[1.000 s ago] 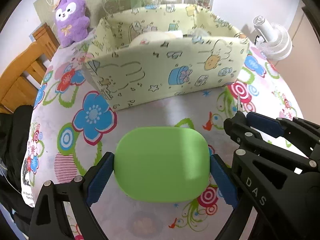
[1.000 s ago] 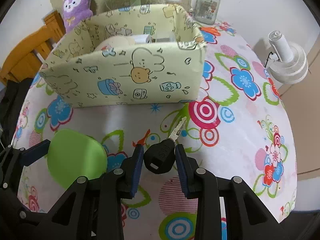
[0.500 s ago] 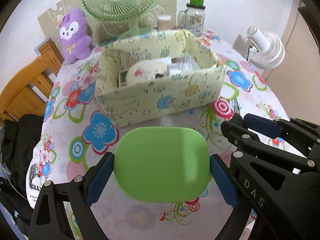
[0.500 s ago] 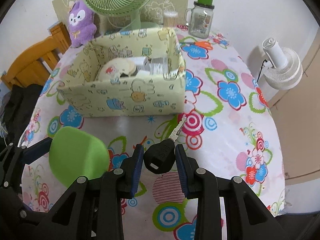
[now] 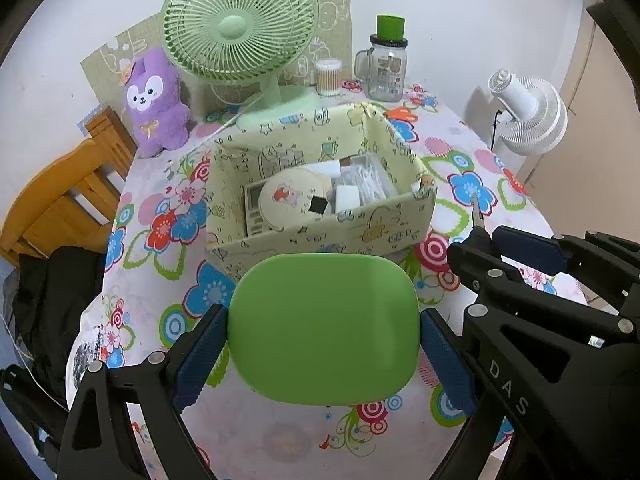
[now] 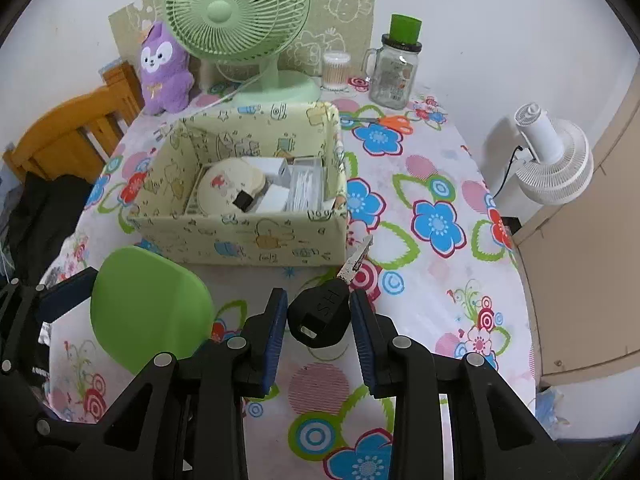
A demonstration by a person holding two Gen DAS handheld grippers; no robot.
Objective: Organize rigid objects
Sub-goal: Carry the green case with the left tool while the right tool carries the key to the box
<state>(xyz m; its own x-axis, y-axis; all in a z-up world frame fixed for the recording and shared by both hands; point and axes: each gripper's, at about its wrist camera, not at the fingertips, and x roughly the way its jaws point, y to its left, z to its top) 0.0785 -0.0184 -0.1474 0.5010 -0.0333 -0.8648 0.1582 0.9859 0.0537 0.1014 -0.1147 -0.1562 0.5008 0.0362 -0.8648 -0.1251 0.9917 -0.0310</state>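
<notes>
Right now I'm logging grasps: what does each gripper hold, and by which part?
The left gripper holds the green case by its two opposite side edges. The right gripper holds the key by its black head, blade pointing forward.

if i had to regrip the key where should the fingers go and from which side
Grip the key by its thick black plastic head, pads on the two flat faces, coming from behind the head, as the right gripper does now. The thin metal blade sticks forward toward the yellow storage box and gives little to hold. The head is the widest, flattest part.
</notes>
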